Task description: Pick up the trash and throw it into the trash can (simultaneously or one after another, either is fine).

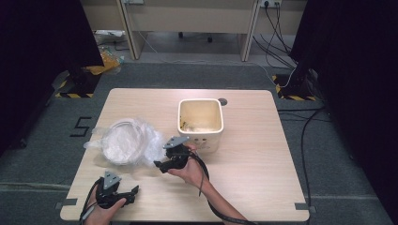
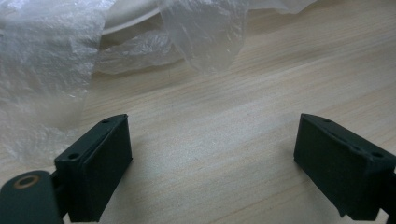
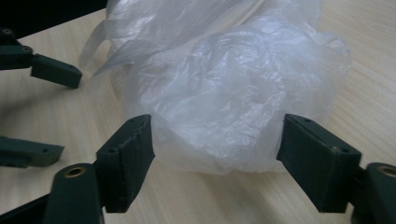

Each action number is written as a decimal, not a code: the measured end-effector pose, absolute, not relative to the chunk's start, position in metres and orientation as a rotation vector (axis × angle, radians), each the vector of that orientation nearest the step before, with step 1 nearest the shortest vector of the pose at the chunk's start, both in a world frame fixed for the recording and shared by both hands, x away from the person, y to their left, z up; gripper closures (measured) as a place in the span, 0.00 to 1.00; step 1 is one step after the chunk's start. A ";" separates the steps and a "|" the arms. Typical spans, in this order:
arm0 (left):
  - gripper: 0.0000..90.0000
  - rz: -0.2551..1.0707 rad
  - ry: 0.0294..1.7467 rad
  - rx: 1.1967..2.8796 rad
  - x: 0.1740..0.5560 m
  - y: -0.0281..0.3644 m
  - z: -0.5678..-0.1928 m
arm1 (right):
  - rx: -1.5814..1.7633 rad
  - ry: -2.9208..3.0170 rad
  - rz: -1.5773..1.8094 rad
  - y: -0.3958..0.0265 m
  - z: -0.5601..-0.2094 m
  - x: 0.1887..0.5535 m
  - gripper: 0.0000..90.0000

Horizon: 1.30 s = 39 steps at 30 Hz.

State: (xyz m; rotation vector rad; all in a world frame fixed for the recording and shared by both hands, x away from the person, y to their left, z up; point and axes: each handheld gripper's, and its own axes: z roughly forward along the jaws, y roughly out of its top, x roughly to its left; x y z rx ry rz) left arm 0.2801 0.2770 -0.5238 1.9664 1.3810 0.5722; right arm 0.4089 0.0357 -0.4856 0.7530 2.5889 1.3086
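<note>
A crumpled clear plastic bag [image 1: 124, 140] lies on the left half of the wooden table [image 1: 253, 154], with a white round rim inside it. My right gripper [image 1: 158, 165] points left at the bag's near right edge. In the right gripper view its jaws [image 3: 217, 140] stand open, and the bag [image 3: 224, 93] bulges just past and partly between the tips without being pinched. My left gripper [image 1: 135, 191] rests near the front left corner, open. In the left gripper view the jaws [image 2: 212, 140] frame bare wood, and the bag [image 2: 42, 60] lies ahead at upper left.
A cream square bin [image 1: 202, 140] stands mid-table just right of the bag, with some scraps at its bottom. The left gripper's open jaws [image 3: 42, 112] show at the left of the right gripper view. Dark curtains and cables surround the table.
</note>
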 end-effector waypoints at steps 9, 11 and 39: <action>0.12 0.574 1.381 1.961 0.280 0.277 -0.524 | 0.712 2.621 1.267 0.030 -0.495 0.414 0.92; 0.12 0.573 1.381 1.962 0.280 0.277 -0.524 | 0.710 2.624 1.270 0.025 -0.494 0.412 0.95; 0.18 0.527 1.508 1.916 0.272 0.329 -0.503 | 0.631 2.732 1.248 -0.057 -0.490 0.350 0.97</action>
